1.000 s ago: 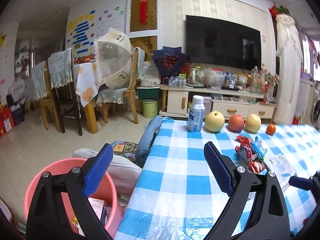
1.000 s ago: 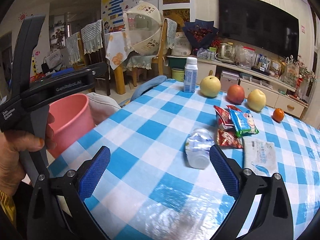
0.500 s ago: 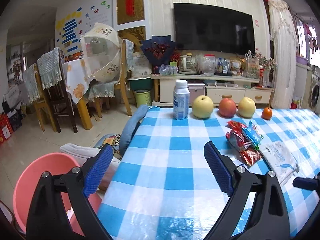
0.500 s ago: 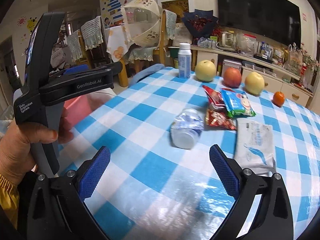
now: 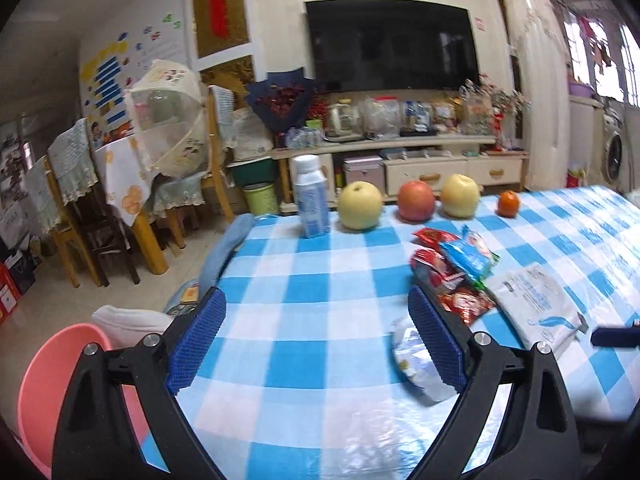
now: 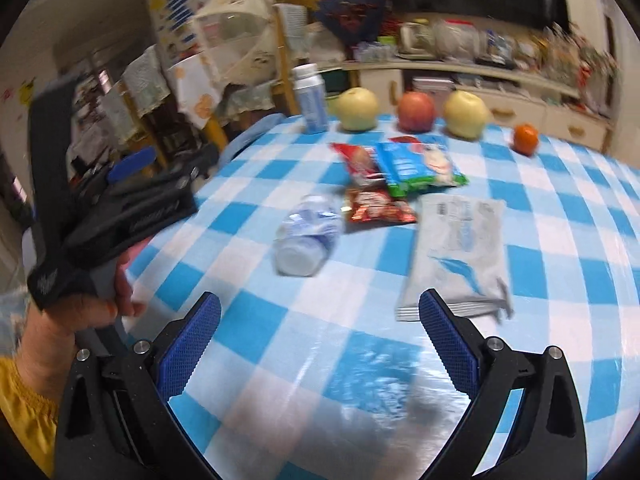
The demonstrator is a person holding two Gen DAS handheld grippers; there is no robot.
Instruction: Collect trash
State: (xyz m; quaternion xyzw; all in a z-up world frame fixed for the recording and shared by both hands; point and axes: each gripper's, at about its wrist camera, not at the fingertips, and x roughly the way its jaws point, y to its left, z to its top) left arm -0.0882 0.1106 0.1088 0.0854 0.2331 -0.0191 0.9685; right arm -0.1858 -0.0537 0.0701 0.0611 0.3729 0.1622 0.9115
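Observation:
A crushed clear plastic bottle (image 6: 306, 236) lies on its side on the blue checked table (image 6: 360, 360); in the left wrist view the bottle (image 5: 418, 360) sits just behind the right finger. Beside it lie red snack wrappers (image 6: 376, 206), a blue-green snack bag (image 6: 416, 166) and a flat white pouch (image 6: 460, 248). The wrappers (image 5: 456, 292) and pouch (image 5: 536, 304) also show in the left wrist view. A pink bin (image 5: 60, 392) stands on the floor at the table's left corner. My left gripper (image 5: 316, 344) is open and empty. My right gripper (image 6: 320, 346) is open, short of the bottle.
An upright white bottle (image 5: 310, 196), two yellow pears (image 5: 360, 206), a red apple (image 5: 416, 202) and a small orange (image 5: 508, 203) line the table's far edge. A chair with cushions (image 5: 132, 320) stands beside the bin. The hand holding the left gripper (image 6: 88, 308) shows left.
Both grippers have moved forward and rightward over the table, so the bottle and wrappers look nearer. The pink bin has slid toward the left edge of the left wrist view. Jaws stay open.

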